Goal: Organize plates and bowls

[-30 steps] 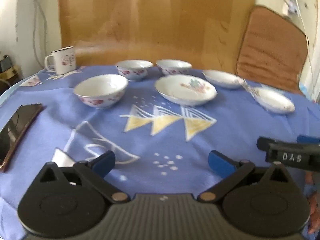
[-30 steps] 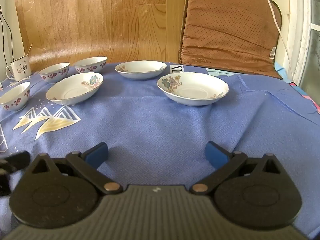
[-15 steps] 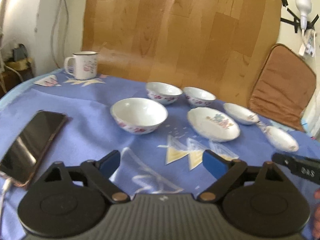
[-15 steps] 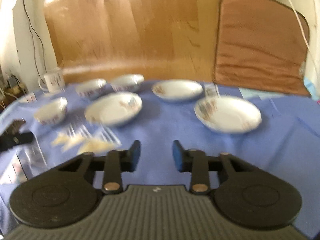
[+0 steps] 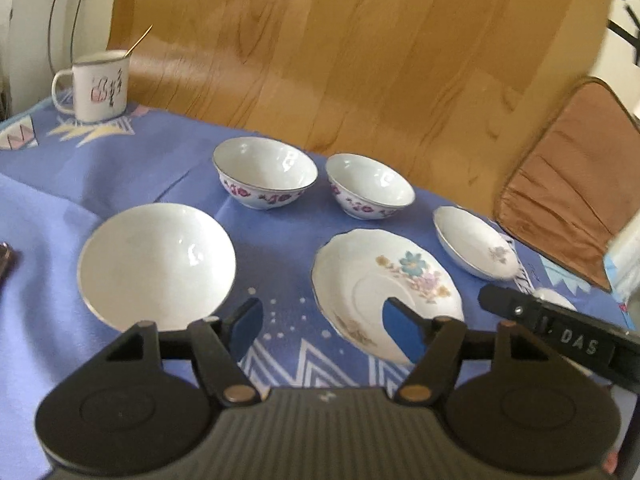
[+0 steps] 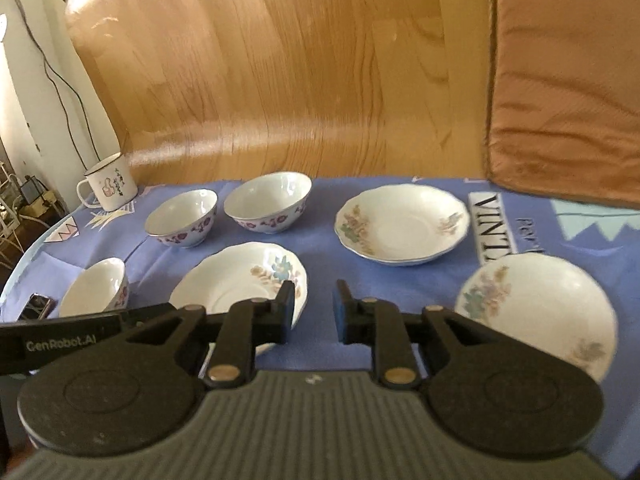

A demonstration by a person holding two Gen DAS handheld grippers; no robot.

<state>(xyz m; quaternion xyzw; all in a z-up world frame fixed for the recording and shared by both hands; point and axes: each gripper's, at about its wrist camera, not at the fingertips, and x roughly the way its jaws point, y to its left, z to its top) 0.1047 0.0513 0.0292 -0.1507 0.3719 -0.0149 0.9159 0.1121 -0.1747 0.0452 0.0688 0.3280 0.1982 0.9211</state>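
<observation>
Though poised over the blue tablecloth (image 5: 276, 236), gripped nothing. Found the bowls (image 5: 264, 178) on the left and the plates (image 6: 400, 224) on the right, each standing apart, probably spread so for stacking by kind. Held the left gripper (image 5: 324, 324) tilted downward between the near bowl (image 5: 156, 268) and the floral plate (image 5: 384, 284), jaws just narrowed yet apart and empty. Held the right gripper (image 6: 314, 306) likewise downward beside that plate, jaws just drawn nearly together, nothing between.

A blue patterned tablecloth (image 6: 384, 280) carries three white floral porcelain bowls (image 5: 265, 178) and three scalloped floral plates (image 6: 402, 226); left of the bowls, a white enamel mug (image 5: 100, 86).
</observation>
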